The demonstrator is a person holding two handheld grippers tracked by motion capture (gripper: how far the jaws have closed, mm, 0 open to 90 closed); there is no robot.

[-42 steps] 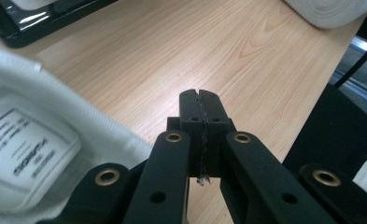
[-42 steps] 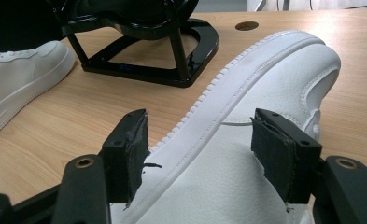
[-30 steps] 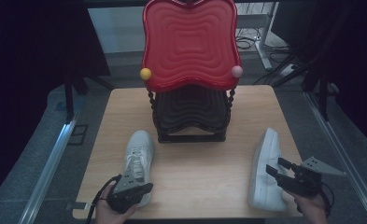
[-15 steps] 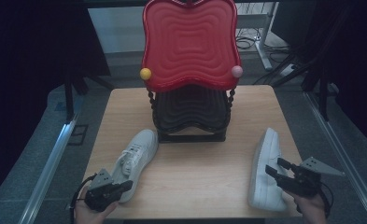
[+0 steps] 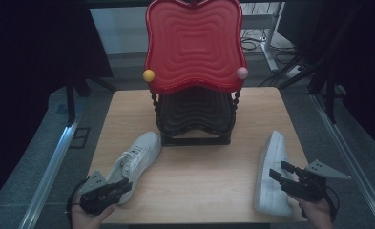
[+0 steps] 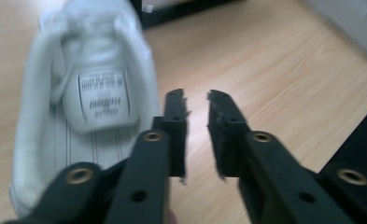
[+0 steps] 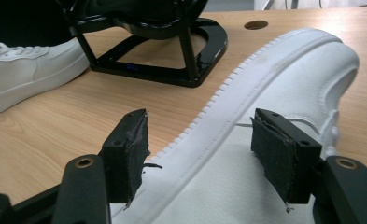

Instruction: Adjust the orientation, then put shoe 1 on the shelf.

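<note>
Standing on wooden table (image 5: pixel 199 171) | dark room | grey floor (image 5: pixel 37 157)

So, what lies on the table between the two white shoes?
Bare tabletop in the high view, between the left shoe and the right shoe; the black rack base stands farther back.

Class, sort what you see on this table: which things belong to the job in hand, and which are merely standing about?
In the job: left shoe, right shoe, left gripper, right gripper.

Standing about: tiered rack with red top tray, table.
</note>
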